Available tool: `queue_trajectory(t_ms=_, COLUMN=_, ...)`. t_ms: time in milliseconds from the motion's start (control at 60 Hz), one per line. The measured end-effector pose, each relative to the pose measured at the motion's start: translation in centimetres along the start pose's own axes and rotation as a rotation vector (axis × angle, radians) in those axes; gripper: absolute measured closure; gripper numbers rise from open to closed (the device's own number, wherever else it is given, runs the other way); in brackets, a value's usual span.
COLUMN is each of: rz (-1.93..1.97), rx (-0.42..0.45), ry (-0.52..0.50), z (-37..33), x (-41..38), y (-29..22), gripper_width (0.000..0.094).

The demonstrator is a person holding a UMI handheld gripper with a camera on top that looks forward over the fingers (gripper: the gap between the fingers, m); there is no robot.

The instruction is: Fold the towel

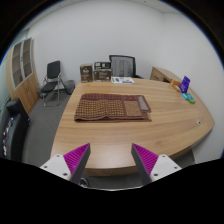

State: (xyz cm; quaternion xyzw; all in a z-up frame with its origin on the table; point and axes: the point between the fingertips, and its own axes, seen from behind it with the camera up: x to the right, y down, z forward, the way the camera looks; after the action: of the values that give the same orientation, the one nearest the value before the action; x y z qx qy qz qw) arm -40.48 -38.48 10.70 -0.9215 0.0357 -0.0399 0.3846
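Two fingers (pixel 77 158) of the gripper (pixel 110 160) stood spread wide apart nearest the lens, their magenta pads facing each other across a broad gap with nothing held between them. Both fingers hung above the near edge of a large wooden table (pixel 175 120), clear of its surface. Well beyond the fingers, toward the middle of the table, lay the towel (pixel 112 107), a brown patterned cloth spread out flat, its long side running across the view and its right end showing a paler strip. Farther along the table on the right sat a few small things, one purple (pixel 185 84) and one teal (pixel 189 97), too small to name. Papers (pixel 122 80) rested at the far edge of the table, beyond the towel. Behind them stood a black office chair (pixel 121 66) against the white wall. Another black chair (pixel 53 78) stood on the grey floor to the left, near a tall wooden cabinet (pixel 23 70). Low shelves (pixel 94 71) holding boxes lined the back wall between the two chairs. Part of a dark chair (pixel 13 125) showed close by the table's left end.
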Motion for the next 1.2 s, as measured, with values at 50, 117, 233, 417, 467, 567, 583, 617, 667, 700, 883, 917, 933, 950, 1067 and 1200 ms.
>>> queue_trajectory(t_ms=50, rz=-0.008, rx=0.012, ry=-0.034, z=2.1, x=-3.8, y=-0.9, gripper_width=0.0078)
queue_trajectory(t_ms=117, rz=-0.025, rx=0.024, ry=-0.077, z=5.1, x=-8.1, y=-2.4, gripper_width=0.0077)
queue_trajectory(t_ms=233, rz=-0.077, rx=0.053, ry=-0.099, z=10.1, x=-13.3, y=-5.5, gripper_width=0.0074)
queue_trajectory(t_ms=417, rz=-0.132, rx=0.068, ry=-0.072, z=18.7, x=-16.6, y=-9.7, gripper_width=0.0082)
queue_trajectory(t_ms=467, rz=-0.13, rx=0.067, ry=-0.063, z=20.9, x=-16.9, y=-10.5, gripper_width=0.0104)
queue_trajectory(t_ms=567, rz=-0.118, rx=0.047, ry=-0.072, z=24.5, x=-17.7, y=-11.3, gripper_width=0.0224)
queue_trajectory(t_ms=583, rz=-0.117, rx=0.041, ry=-0.073, z=25.0, x=-17.8, y=-11.2, gripper_width=0.025)
queue_trajectory(t_ms=617, rz=-0.12, rx=0.019, ry=-0.069, z=25.7, x=-17.8, y=-10.9, gripper_width=0.0298)
queue_trajectory(t_ms=667, rz=-0.131, rx=0.029, ry=-0.059, z=26.1, x=-17.8, y=-11.6, gripper_width=0.0371)
queue_trajectory(t_ms=700, rz=-0.152, rx=0.026, ry=-0.04, z=26.4, x=-17.5, y=-11.5, gripper_width=0.0502)
queue_trajectory(t_ms=883, rz=-0.207, rx=0.03, ry=0.0, z=27.1, x=-16.5, y=-12.2, gripper_width=0.0894)
queue_trajectory(t_ms=917, rz=-0.211, rx=0.024, ry=-0.009, z=26.8, x=-16.6, y=-12.2, gripper_width=0.0897)
queue_trajectory(t_ms=933, rz=-0.209, rx=0.021, ry=-0.016, z=26.7, x=-16.7, y=-12.3, gripper_width=0.0897)
queue_trajectory(t_ms=950, rz=-0.206, rx=0.021, ry=-0.025, z=26.6, x=-16.8, y=-12.5, gripper_width=0.0898)
queue_trajectory(t_ms=1067, rz=-0.156, rx=0.075, ry=-0.118, z=23.7, x=-18.8, y=-15.5, gripper_width=0.09)
queue_trajectory(t_ms=1200, rz=-0.001, rx=0.17, ry=-0.259, z=18.2, x=-19.6, y=-22.1, gripper_width=0.0901)
